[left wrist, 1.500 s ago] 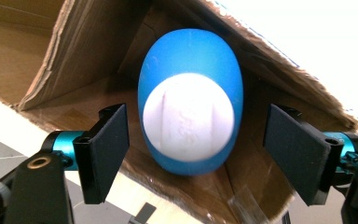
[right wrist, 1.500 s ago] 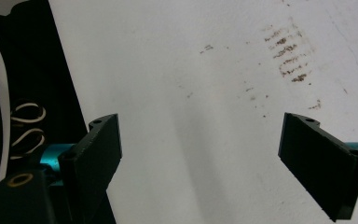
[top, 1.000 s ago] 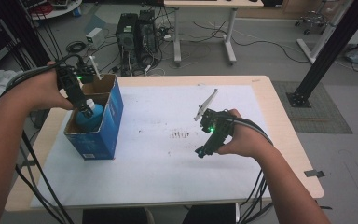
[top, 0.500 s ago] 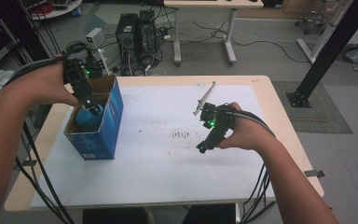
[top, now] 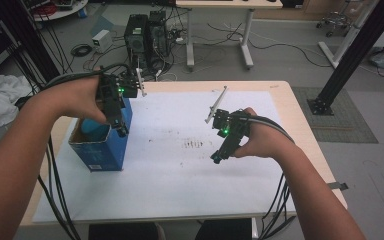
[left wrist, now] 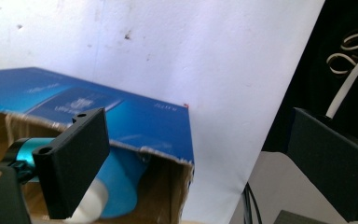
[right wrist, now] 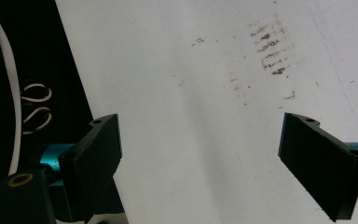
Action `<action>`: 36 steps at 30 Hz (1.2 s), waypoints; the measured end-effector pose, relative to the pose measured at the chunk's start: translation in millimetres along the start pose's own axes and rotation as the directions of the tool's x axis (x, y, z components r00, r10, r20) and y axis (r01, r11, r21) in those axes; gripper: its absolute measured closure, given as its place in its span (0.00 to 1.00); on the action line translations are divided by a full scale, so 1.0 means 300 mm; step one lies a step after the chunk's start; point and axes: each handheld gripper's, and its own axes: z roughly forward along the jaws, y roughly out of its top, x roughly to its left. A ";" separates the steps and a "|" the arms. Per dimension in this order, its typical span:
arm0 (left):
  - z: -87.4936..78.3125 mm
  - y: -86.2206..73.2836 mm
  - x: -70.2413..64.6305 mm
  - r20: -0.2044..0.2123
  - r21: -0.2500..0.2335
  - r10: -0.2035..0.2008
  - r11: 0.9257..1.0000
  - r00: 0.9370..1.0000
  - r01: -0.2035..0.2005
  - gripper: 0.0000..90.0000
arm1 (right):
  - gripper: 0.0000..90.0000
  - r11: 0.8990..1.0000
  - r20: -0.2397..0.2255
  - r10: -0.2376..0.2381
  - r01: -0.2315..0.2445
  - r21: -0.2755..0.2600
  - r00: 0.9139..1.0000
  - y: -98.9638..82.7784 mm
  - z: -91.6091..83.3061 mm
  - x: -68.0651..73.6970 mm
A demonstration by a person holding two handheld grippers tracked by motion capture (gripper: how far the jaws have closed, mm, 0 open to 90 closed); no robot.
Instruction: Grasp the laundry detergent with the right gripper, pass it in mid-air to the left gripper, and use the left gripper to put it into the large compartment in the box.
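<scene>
An open blue cardboard box (top: 102,150) stands at the left of the white sheet (top: 180,180), with a light blue rounded object (top: 92,131) inside it. My left gripper (top: 121,131) hangs over the box's right wall, pointing down. Its jaws have just been opening and nothing is between them. In the left gripper view the left gripper (left wrist: 196,123) frames the box's corner (left wrist: 168,135) and the blue object (left wrist: 121,186) below. My right gripper (top: 216,158) hovers open over the sheet's middle. The right gripper (right wrist: 200,126) has only stained paper (right wrist: 268,46) between its jaws.
A thin metal tool (top: 216,104) lies on the sheet beyond the right hand. The wooden table (top: 280,95) borders the sheet. Computer towers (top: 147,32) and cables sit on the floor behind, a black post (top: 355,55) at the right, white cloth (top: 0,102) at the left.
The left gripper came up out of the box and moved right to its right wall, jaws wider, leaving the light blue object inside. The right gripper stayed almost in place.
</scene>
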 end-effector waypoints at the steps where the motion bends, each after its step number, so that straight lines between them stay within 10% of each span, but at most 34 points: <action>1: 0.008 0.007 0.000 0.002 -0.003 0.003 1.000 1.000 -0.003 0.07 | 0.14 1.000 0.002 0.002 -0.002 0.005 1.000 0.002 0.000 0.001; 36: 0.208 0.122 -0.023 0.069 -0.014 0.127 0.992 0.989 -0.126 0.05 | 0.14 0.997 -0.011 -0.018 0.019 0.074 1.000 0.024 0.061 -0.010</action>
